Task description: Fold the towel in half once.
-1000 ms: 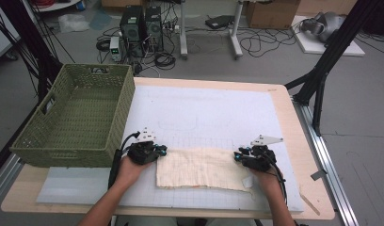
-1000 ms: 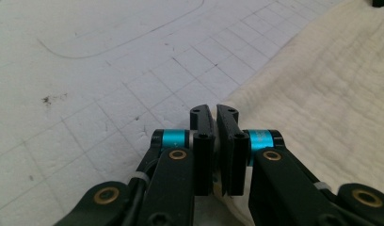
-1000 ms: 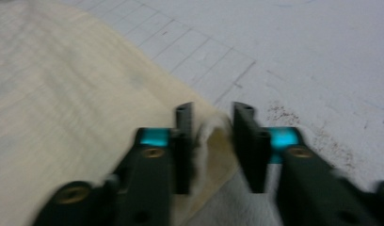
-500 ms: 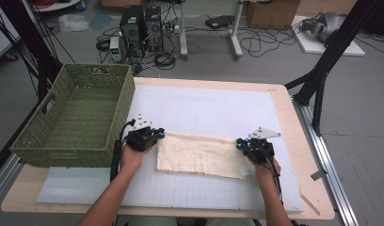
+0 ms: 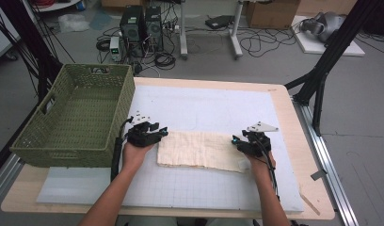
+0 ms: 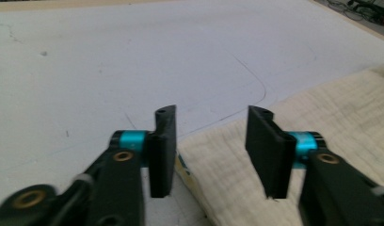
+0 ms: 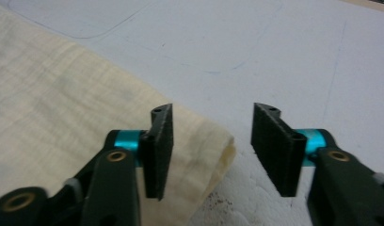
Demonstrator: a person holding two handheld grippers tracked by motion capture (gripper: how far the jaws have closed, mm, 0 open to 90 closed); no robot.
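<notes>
A cream folded cloth [image 5: 199, 149] lies flat on the white mat [image 5: 204, 106], near the front. My left gripper [image 5: 163, 133] sits at the cloth's far left corner. In the left gripper view it [image 6: 211, 150] is open, with the cloth's [image 6: 331, 108] corner edge running under the gap. My right gripper [image 5: 234, 141] is at the cloth's far right corner. In the right gripper view it [image 7: 212, 150] is also open, and the doubled-over corner of the cloth [image 7: 63, 103] reaches into the gap, close to the left jaw.
A green woven basket [image 5: 77, 117] stands on the table's left part, just left of my left hand. The mat covers most of the wooden table [image 5: 293, 122]. Computer cases, cables and black frame legs are on the floor beyond.
Both hands moved away from the person, and the cloth's edge went with them. The cloth now lies a little farther back and looks narrower from front to back.
</notes>
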